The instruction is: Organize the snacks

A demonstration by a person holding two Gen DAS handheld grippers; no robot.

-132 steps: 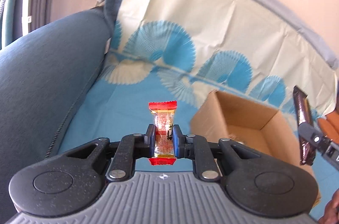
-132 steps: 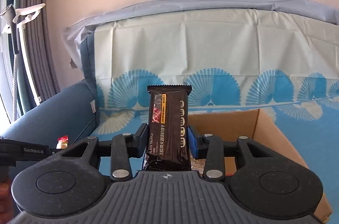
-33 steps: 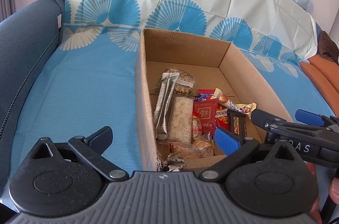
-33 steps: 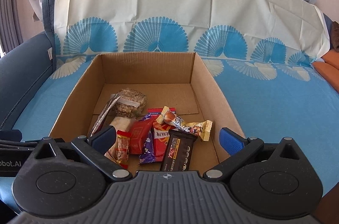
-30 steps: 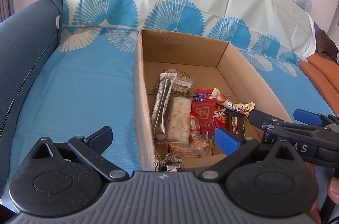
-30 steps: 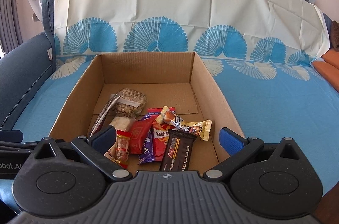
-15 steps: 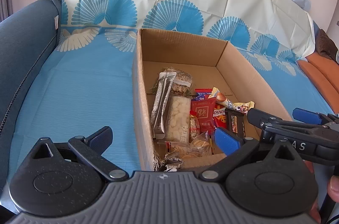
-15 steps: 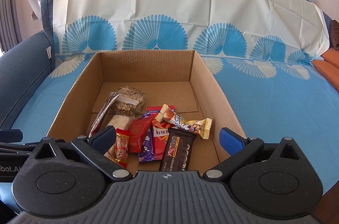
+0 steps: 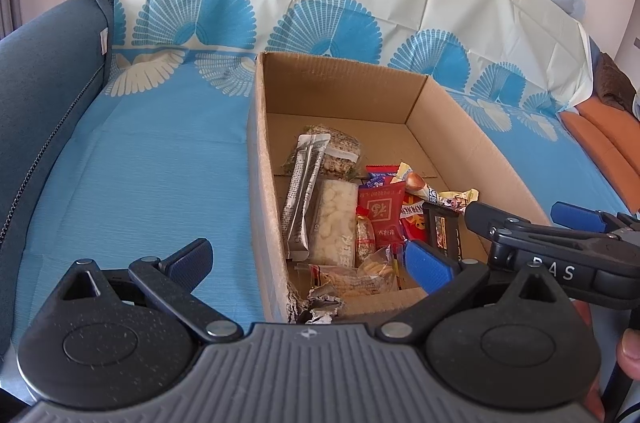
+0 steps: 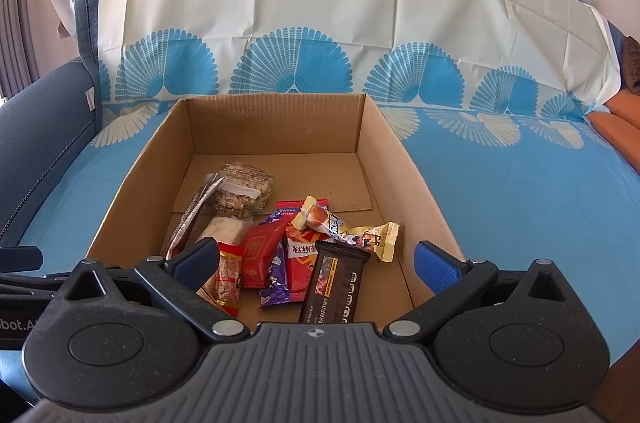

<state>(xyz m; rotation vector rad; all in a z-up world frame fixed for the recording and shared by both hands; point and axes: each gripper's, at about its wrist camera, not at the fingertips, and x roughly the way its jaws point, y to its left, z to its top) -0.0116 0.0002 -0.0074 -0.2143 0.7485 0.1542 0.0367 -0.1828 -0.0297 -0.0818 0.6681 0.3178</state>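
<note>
An open cardboard box (image 9: 264, 159) (image 10: 404, 159) stands on the blue patterned sofa cover, holding several wrapped snacks. Among them are a dark chocolate bar (image 10: 336, 283) (image 9: 442, 229), a small red-ended candy (image 10: 228, 275) (image 9: 365, 233), a red packet (image 10: 260, 255), a silver stick pack (image 9: 302, 195) and a grain bar (image 10: 242, 189). My left gripper (image 9: 308, 259) hangs open over the box's near left corner. My right gripper (image 10: 318, 257) is open and empty above the box's near end; it also shows in the left wrist view, right gripper (image 9: 536, 223).
The sofa's dark blue armrest (image 9: 36, 71) rises at the left. A white and blue cover drapes the backrest (image 10: 320, 23). An orange cushion (image 9: 600, 139) lies at the far right. A person's thumb (image 9: 630, 347) shows at the lower right.
Since 4.4 s ago both grippers have let go of the candy and the chocolate bar, which now lie in the box. Over the last second both cameras drew back slightly.
</note>
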